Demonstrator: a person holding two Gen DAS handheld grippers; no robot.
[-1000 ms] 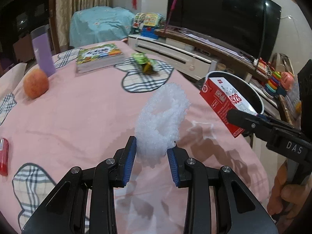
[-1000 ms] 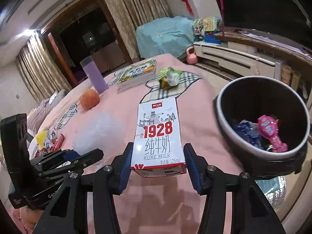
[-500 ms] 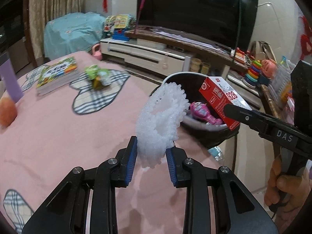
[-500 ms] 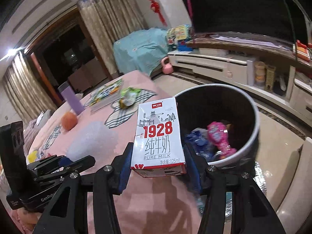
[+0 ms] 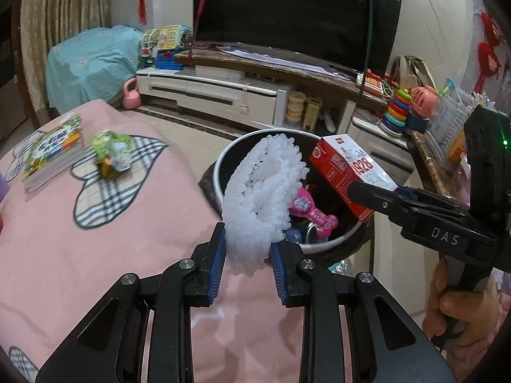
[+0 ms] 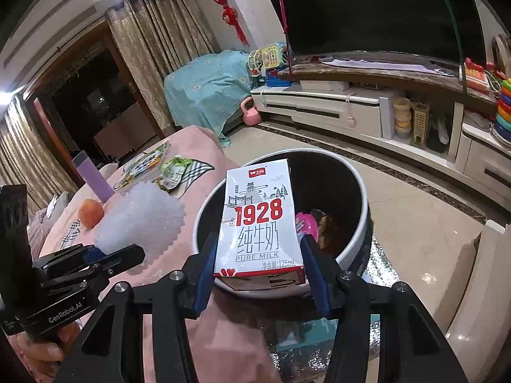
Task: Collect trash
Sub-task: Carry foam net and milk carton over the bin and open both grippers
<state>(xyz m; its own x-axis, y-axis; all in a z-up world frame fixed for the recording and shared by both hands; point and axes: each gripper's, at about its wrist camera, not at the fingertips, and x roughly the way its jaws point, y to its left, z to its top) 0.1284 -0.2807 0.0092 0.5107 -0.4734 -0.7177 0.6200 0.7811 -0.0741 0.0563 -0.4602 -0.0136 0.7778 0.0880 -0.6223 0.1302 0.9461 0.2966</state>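
Observation:
My left gripper (image 5: 247,266) is shut on a white foam net sleeve (image 5: 263,198), held at the near rim of the black trash bin (image 5: 223,159). My right gripper (image 6: 260,274) is shut on a red-and-white "1928" milk carton (image 6: 258,220) and holds it above the bin (image 6: 357,191). The carton (image 5: 348,172) and the right gripper (image 5: 377,198) also show in the left wrist view. The left gripper (image 6: 105,257) and the foam sleeve (image 6: 140,220) show at the left of the right wrist view. Pink trash (image 5: 311,207) lies inside the bin.
On the pink tablecloth (image 5: 95,239) lie a green crumpled wrapper (image 5: 111,153) and a book (image 5: 54,150). An orange fruit (image 6: 91,212) and a purple cup (image 6: 92,177) stand farther back. A TV cabinet (image 6: 335,108) and toys (image 5: 399,108) lie beyond the bin.
Both grippers have moved with their loads from over the table toward the bin; the carton now hangs above the bin's opening and the foam sleeve sits at its near rim.

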